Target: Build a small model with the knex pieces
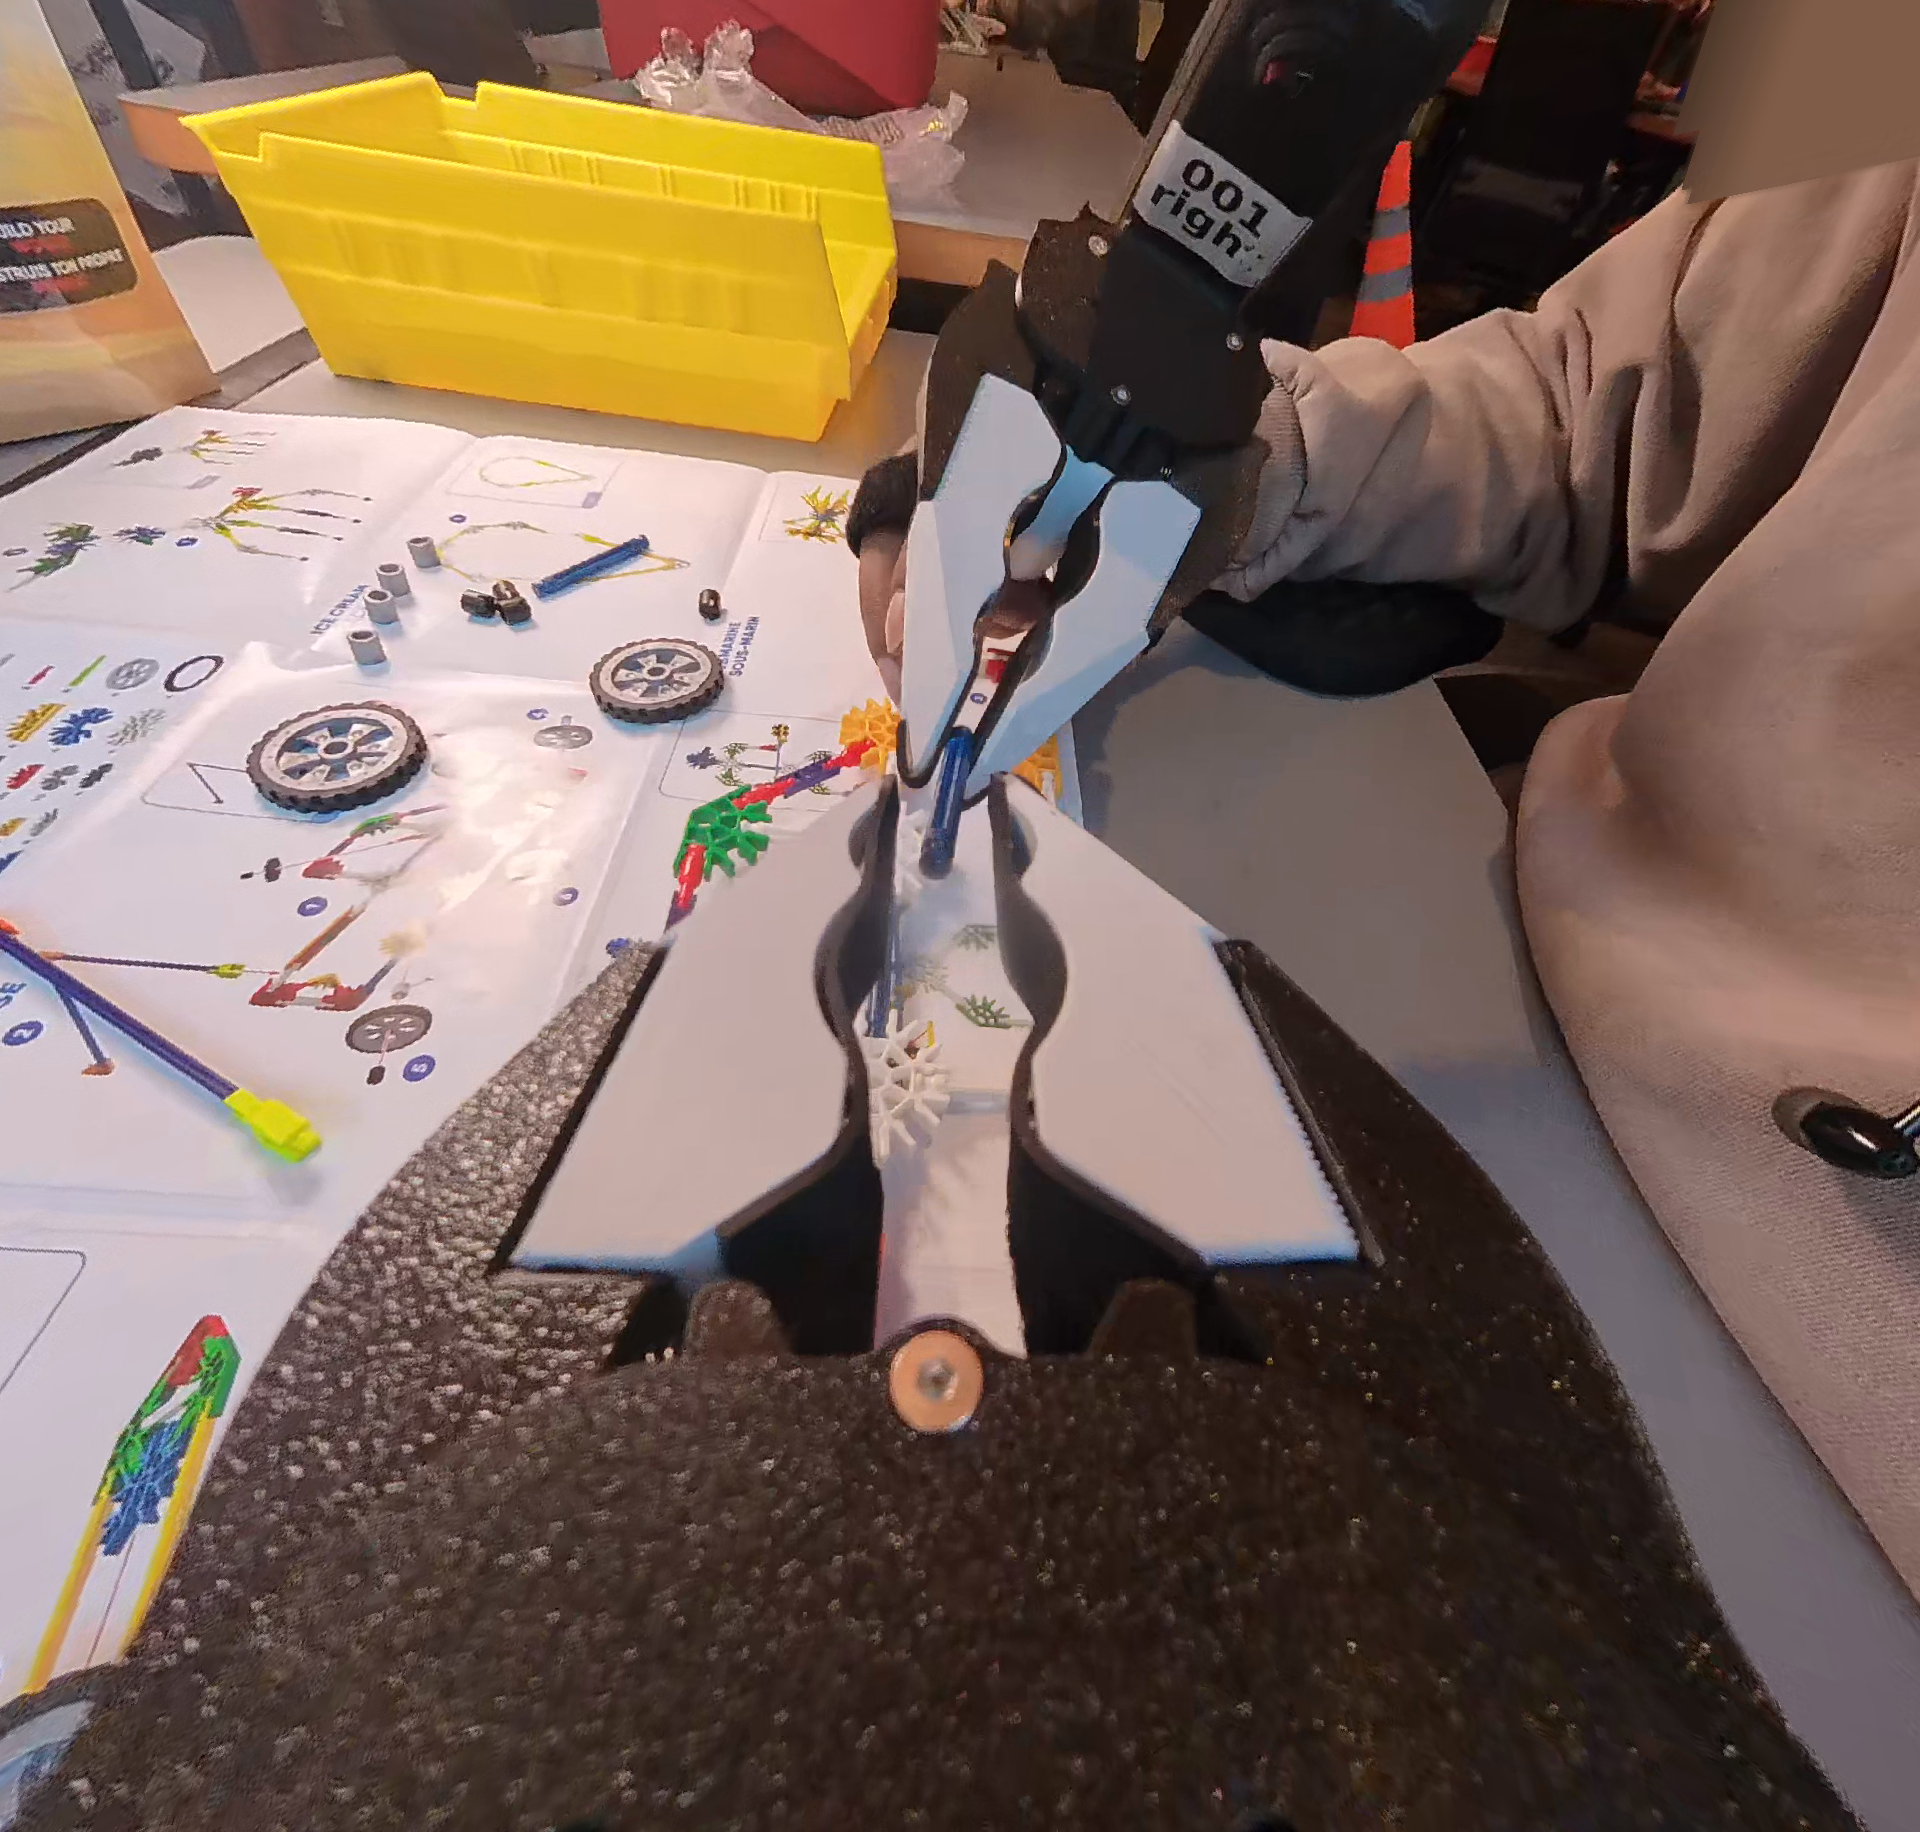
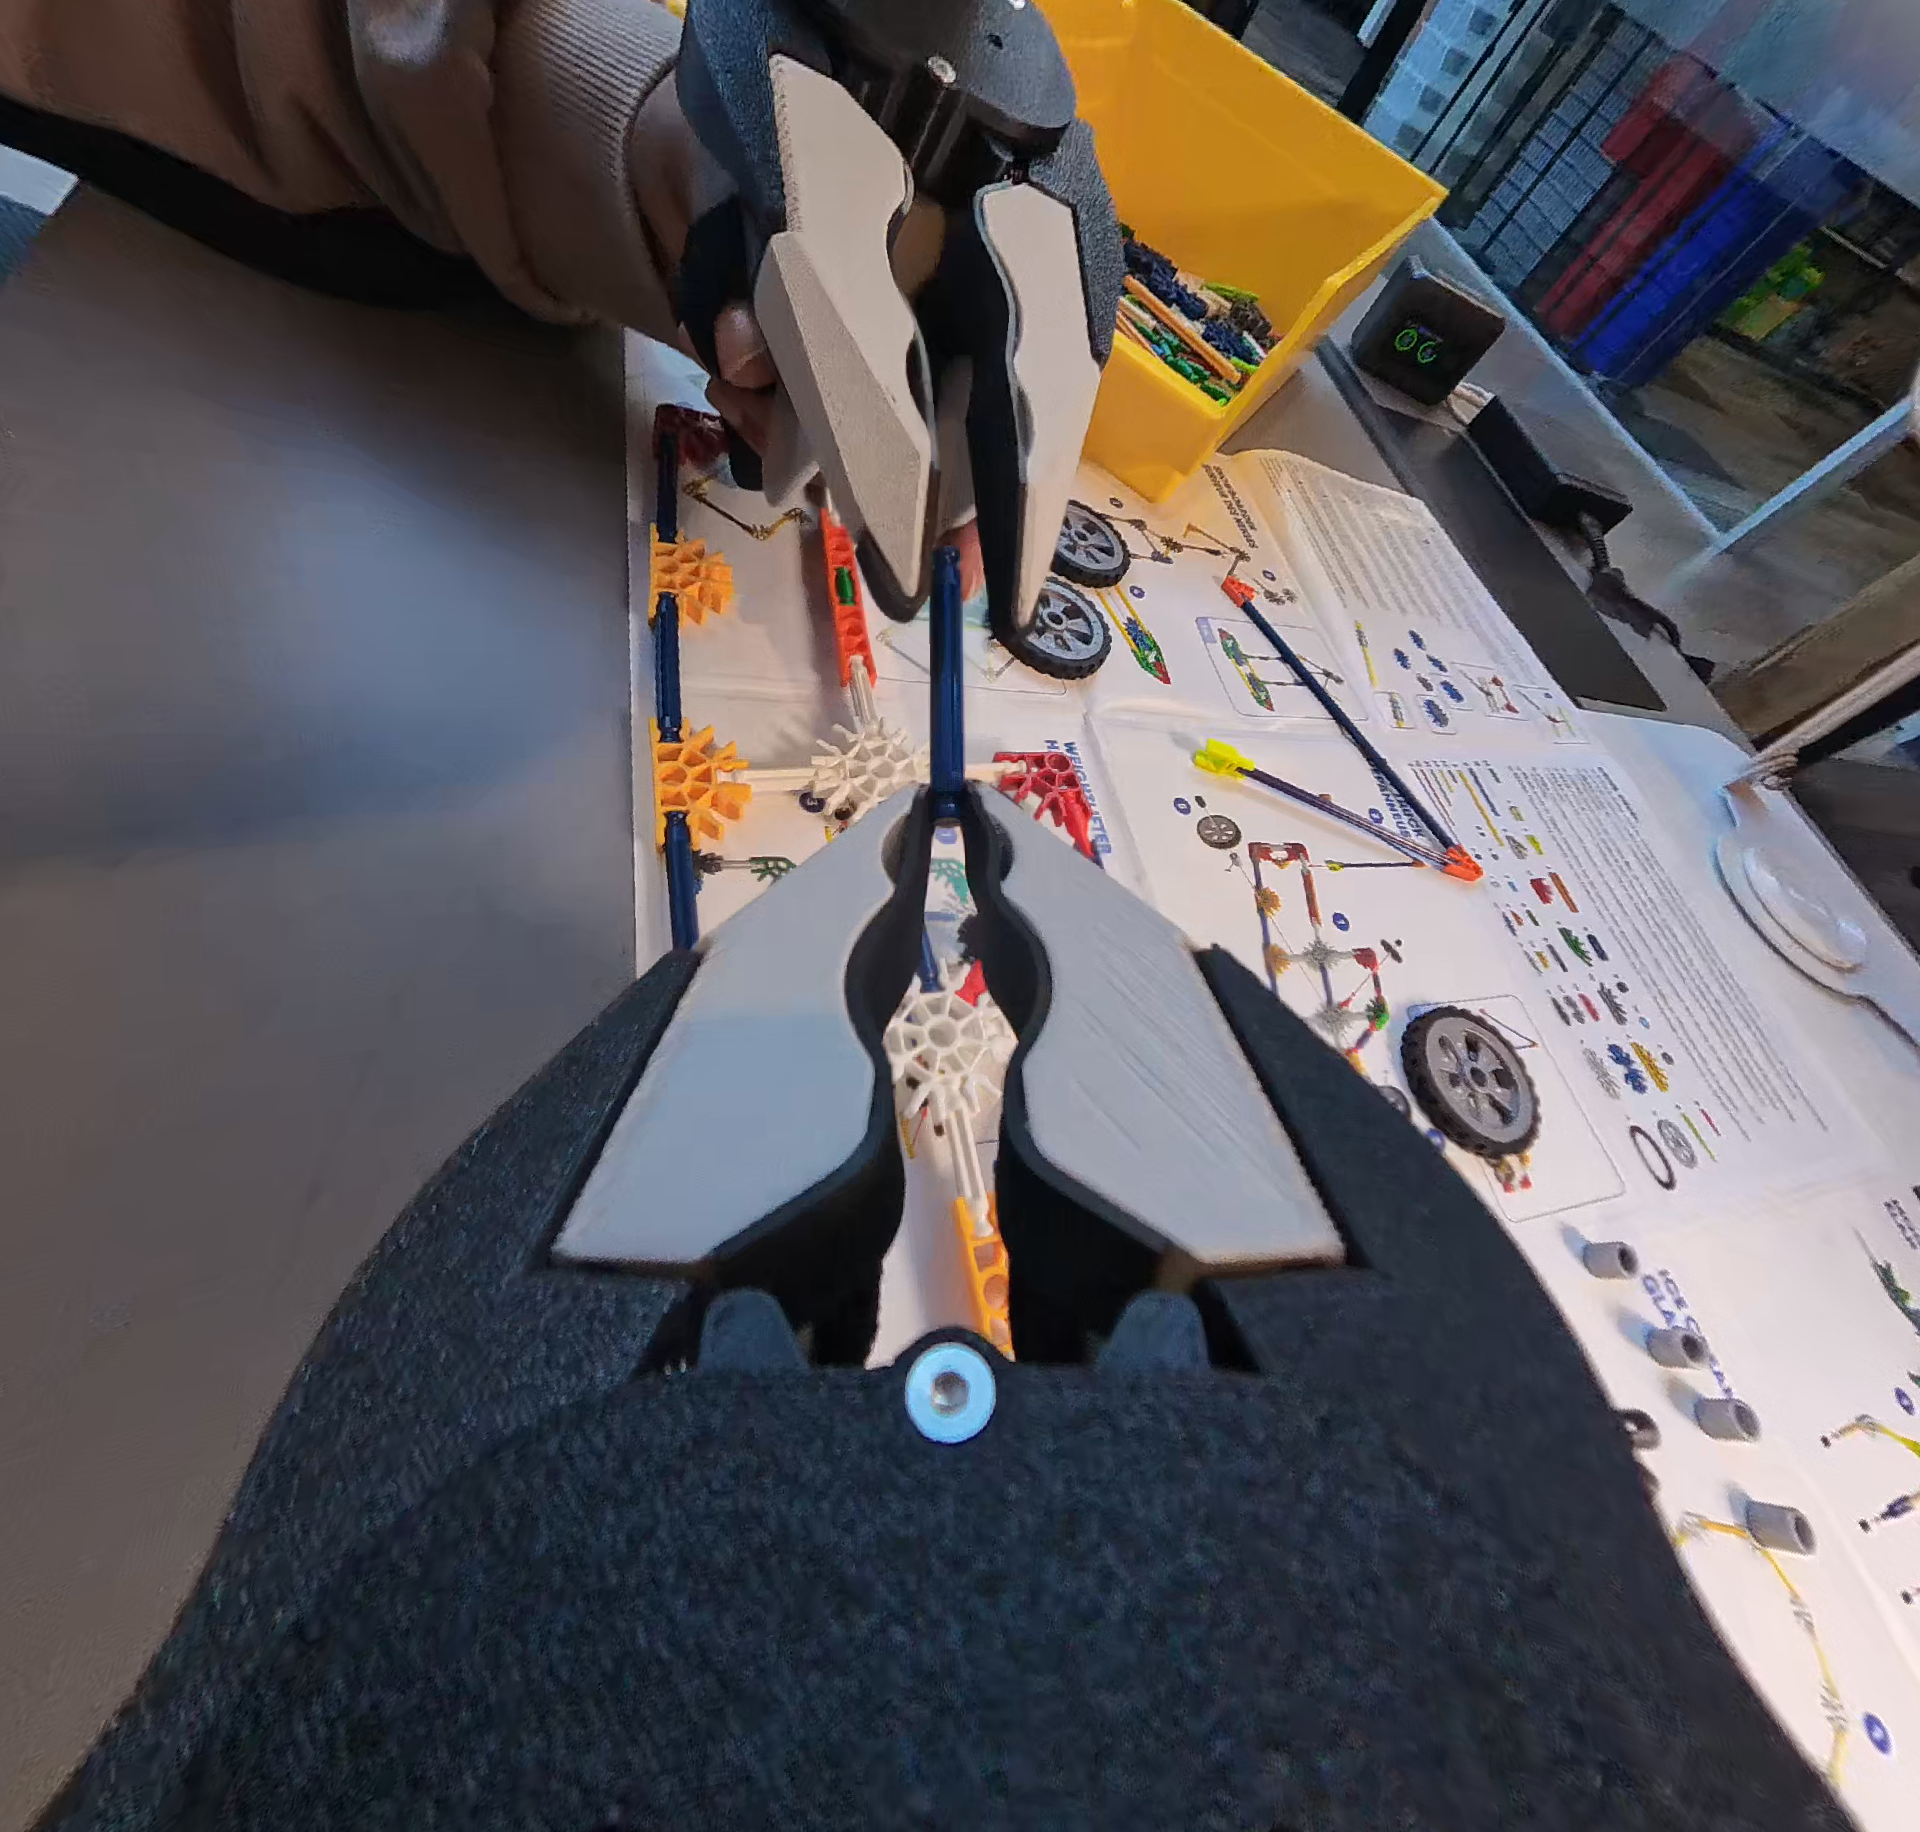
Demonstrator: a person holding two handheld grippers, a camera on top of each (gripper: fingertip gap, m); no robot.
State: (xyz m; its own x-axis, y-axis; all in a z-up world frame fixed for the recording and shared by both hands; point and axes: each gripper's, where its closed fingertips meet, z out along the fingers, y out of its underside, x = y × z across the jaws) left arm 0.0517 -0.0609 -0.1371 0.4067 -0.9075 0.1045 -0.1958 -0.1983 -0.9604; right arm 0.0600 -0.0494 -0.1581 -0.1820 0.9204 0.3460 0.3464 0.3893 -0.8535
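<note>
Grey table w/ instruction sheet spread on it; yellow bin sitting at far edge. Right gripper is clamping a dark blue rod at its near end. Left gripper is hanging w/ fingers apart around rod's other end, not gripping it. White snowflake connector & black wheels lying on sheet nearby.

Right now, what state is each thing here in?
Right gripper: shut on blue rod.
Left gripper: open, tips either side of the rod.
Blue rod: held at one end, off the sheet.
Yellow bin: open, holds parts.
Wheels: lying flat.
Sheet: unfolded.
</note>
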